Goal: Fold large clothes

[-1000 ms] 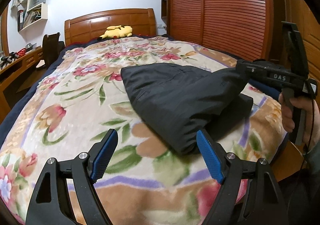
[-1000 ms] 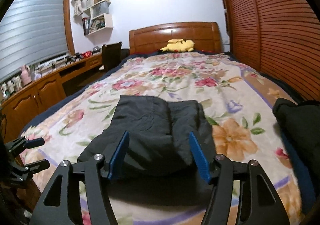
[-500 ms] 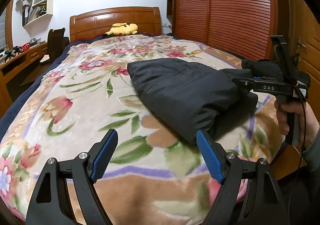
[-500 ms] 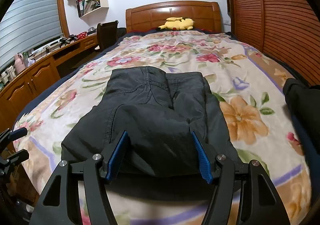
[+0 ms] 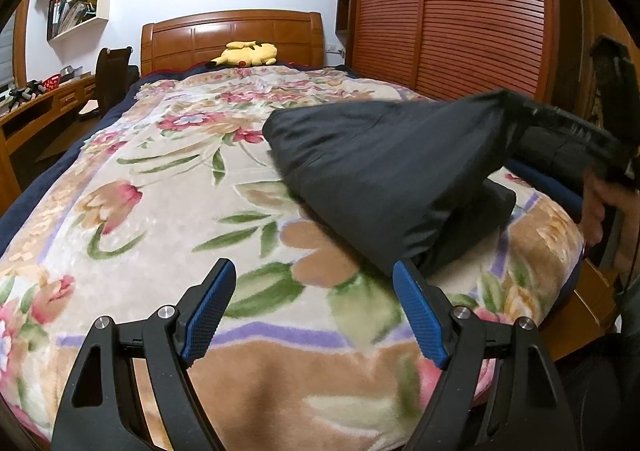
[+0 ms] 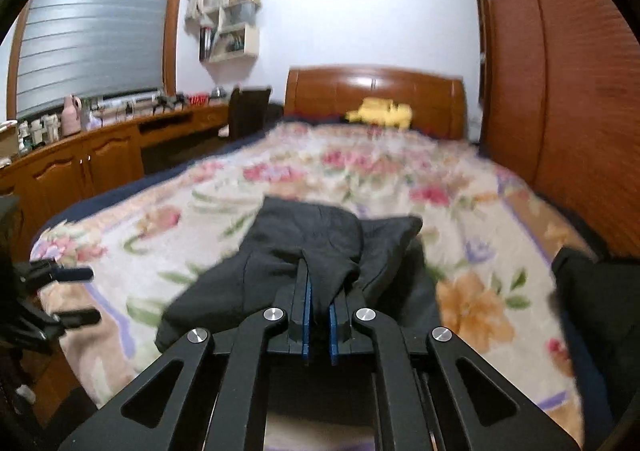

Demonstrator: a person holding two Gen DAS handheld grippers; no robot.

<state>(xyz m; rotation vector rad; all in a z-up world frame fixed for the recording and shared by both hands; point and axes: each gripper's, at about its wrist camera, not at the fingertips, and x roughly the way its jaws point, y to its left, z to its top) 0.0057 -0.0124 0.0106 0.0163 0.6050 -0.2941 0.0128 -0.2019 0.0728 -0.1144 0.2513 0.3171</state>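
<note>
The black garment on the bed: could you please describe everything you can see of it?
The black garment is a smooth, slightly shiny, padded-looking fabric, partly folded into thick layers. It lies toward the foot of the floral plush blanket. The right gripper has its jaws shut on one edge and lifts it, so the cloth slopes up from the bed. The left gripper, jaws open, is apart from it. Which kind of garment it is cannot be told.

Black garment (image 5: 376, 171) (near edge lifted) on bed
</note>
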